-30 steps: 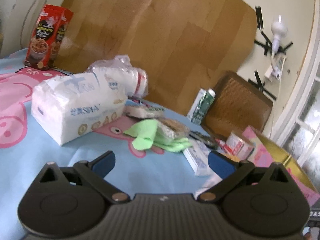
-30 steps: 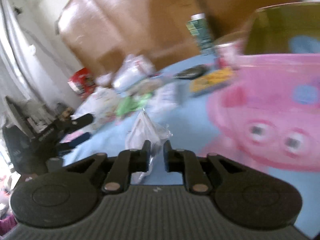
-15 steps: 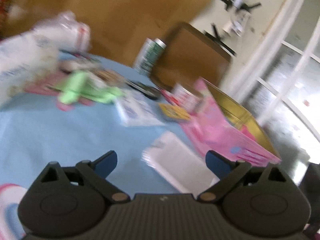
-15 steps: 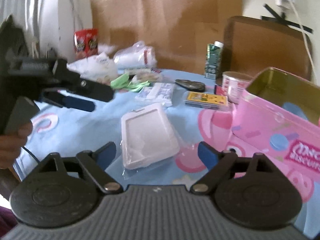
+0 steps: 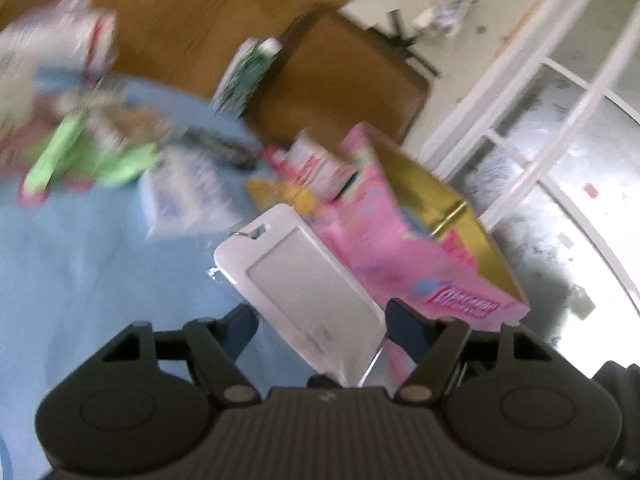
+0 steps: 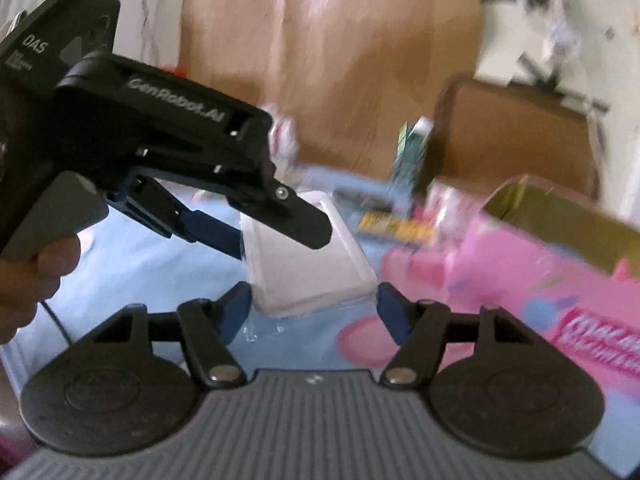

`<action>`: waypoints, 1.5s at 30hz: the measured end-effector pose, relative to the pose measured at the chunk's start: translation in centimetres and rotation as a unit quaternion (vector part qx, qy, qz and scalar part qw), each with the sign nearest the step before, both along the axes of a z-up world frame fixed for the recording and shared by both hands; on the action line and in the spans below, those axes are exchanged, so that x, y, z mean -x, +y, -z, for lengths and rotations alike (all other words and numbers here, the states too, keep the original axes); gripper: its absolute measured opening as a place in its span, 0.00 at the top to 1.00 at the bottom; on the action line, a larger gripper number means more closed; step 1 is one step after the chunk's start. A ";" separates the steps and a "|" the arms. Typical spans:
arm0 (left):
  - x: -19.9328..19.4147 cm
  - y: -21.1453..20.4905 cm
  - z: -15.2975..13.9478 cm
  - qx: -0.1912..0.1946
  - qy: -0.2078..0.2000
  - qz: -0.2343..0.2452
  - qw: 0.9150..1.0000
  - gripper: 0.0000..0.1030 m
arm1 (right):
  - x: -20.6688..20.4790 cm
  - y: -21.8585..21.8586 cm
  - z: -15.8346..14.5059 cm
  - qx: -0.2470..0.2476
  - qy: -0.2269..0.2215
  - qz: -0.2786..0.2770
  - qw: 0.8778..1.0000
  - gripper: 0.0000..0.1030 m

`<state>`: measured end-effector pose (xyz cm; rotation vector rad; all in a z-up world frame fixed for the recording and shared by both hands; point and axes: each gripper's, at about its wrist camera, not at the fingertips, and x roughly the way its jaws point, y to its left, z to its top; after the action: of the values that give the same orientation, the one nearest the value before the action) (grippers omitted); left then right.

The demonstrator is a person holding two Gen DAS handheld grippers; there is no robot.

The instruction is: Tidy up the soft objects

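Observation:
A white card holder in a clear wrapper sits tilted over the blue tablecloth, beside the pink tin. My left gripper straddles its near end, and its jaws are closing with both blue pads against the holder's long edges. In the right wrist view the card holder has loose wrapper hanging under it. There the left gripper reaches in from the left. My right gripper is also closing, with the holder's near corners between its pads, which do not visibly press on it.
The open pink tin with a gold inside stands at the right. A green cloth, a pale packet, a green carton and a yellow packet crowd the table's far side. A hand holds the left gripper.
The left gripper swung right from the tissue pack to the card holder and narrowed around it. The right gripper let go of the wrapper, rolled level, opened wide, then narrowed.

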<state>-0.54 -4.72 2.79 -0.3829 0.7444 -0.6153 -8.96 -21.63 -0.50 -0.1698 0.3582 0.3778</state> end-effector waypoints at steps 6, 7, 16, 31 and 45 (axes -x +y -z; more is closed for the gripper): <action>-1.9 -6.6 -5.6 -0.013 -0.087 0.061 0.994 0.31 | 0.1 -4.4 -3.4 -0.037 -0.079 0.093 0.992 0.31; -2.5 -8.1 -6.3 -0.015 -0.098 0.072 0.992 0.31 | -0.2 -5.5 -3.9 -0.040 -0.087 0.114 0.989 0.31; -4.1 -13.6 -5.0 -0.068 -0.125 0.063 0.988 0.10 | -4.5 -12.5 -3.2 -0.061 -0.053 0.287 0.955 0.19; 0.0 11.8 1.7 -0.117 -0.066 -0.260 0.956 0.10 | -6.0 -0.1 -3.0 -0.064 -0.014 0.053 0.996 0.34; 0.6 11.9 1.8 -0.085 -0.101 -0.239 0.962 0.09 | -13.0 5.9 -0.4 -0.050 0.140 0.023 0.989 0.50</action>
<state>-1.15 7.14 0.99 -0.3203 0.4791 -0.1299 4.08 -15.76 -0.12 -0.0098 0.6174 0.3730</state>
